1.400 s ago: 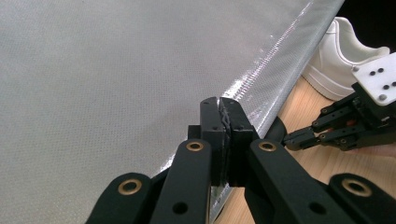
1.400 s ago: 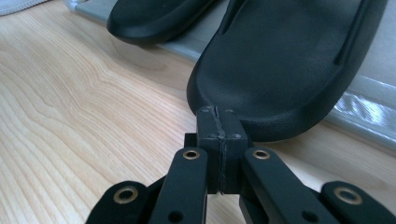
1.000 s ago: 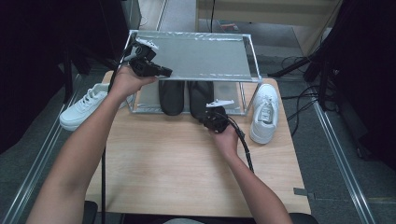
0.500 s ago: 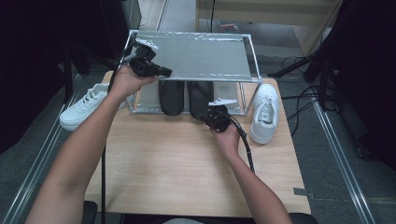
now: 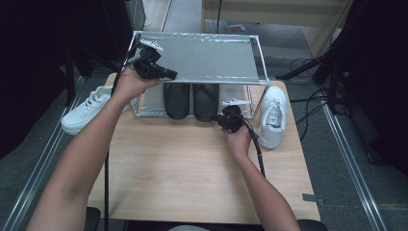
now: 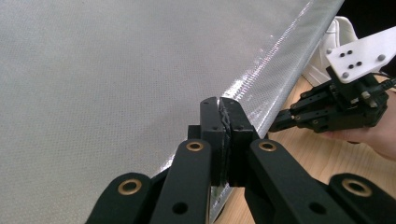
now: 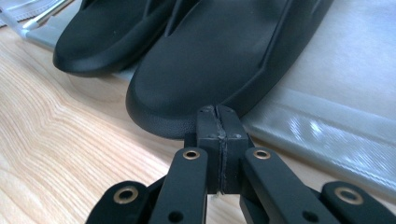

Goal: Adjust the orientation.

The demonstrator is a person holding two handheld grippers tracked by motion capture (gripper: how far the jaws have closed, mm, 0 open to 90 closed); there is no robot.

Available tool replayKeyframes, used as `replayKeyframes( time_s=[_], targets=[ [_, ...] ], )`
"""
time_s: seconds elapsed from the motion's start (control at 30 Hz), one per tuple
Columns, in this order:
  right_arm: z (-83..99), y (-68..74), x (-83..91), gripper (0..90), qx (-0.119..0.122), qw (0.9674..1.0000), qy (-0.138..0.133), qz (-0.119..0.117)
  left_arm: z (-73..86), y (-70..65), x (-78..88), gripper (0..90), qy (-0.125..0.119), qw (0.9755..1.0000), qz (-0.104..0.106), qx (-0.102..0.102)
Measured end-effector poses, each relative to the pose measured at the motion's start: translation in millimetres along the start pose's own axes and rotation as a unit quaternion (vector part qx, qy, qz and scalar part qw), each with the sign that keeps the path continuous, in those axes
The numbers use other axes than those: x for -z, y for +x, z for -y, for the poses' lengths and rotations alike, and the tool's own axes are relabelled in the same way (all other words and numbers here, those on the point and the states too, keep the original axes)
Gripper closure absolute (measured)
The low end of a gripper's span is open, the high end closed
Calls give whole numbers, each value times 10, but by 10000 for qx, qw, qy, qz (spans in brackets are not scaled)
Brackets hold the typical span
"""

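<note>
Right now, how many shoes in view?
4. Two black slippers side by side on the rack's lower shelf; one white sneaker left of the rack; one white sneaker right of it. The top shelf could hide more.

Desk (image 5: 192, 178): pale wood-grain top, smooth, low sheen. Rack shelf (image 5: 211, 57): silvery woven-look sheet, fine dotted texture, shiny along its edge; frame looks like bright metal. Black slippers (image 7: 210, 65): matt rubbery foam, fine pebbled skin. White sneakers (image 5: 273, 115): smooth, leather-like. Right gripper (image 7: 219, 114) and left gripper (image 6: 220, 105): matt black plastic, brass-coloured rivets.
</note>
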State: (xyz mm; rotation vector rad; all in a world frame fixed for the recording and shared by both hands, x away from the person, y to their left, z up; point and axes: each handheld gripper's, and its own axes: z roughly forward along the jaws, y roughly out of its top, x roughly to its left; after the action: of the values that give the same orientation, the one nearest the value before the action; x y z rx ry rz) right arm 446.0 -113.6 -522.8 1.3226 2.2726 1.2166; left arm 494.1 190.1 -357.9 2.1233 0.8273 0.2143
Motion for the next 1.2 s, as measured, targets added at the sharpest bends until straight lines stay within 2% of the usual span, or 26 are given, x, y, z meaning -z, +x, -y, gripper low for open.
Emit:
replayKeyframes(
  time_s=[0.23, 0.43, 0.57, 0.63, 0.7, 0.73, 0.77, 0.83, 0.87, 1.13, 1.2],
  targets=[
    [-53, 83, -106, 900, 38, 10000, -20, -17, 11, -11, 0, 893, -52, 10000, -44, -57],
    [-45, 85, -63, 900, 11, 10000, 9, -79, 19, -11, 10, 884, -72, 10000, -39, -30],
    [-21, 129, 68, 900, 108, 9997, -87, -222, 0, -18, 56, 796, -73, 9998, 26, 187],
    [-12, 142, 94, 897, 147, 9995, -98, -248, -11, -56, 100, 778, -121, 9997, 109, 167],
    [13, 164, 143, 873, 174, 9993, -72, -335, -18, -77, 127, 708, -129, 9997, 131, 186],
    [24, 176, 168, 853, 182, 9991, -49, -380, -24, -100, 154, 708, -110, 9995, 148, 250],
    [44, 203, 228, 807, 220, 9987, -41, -452, -24, -149, 213, 643, -96, 9991, 203, 348],
    [53, 213, 262, 791, 280, 9984, -92, -489, -17, -180, 246, 609, -103, 9992, 194, 322],
    [67, 243, 337, 767, 297, 9977, -128, -596, 13, -252, 307, 579, -163, 9994, 184, 224],
    [127, 313, 594, 673, 384, 9949, -222, -901, 185, -431, 417, 497, -149, 9993, 274, 208],
    [149, 329, 654, 662, 368, 9947, -197, -935, 237, -463, 429, 487, -150, 9995, 219, 194]
  ],
)
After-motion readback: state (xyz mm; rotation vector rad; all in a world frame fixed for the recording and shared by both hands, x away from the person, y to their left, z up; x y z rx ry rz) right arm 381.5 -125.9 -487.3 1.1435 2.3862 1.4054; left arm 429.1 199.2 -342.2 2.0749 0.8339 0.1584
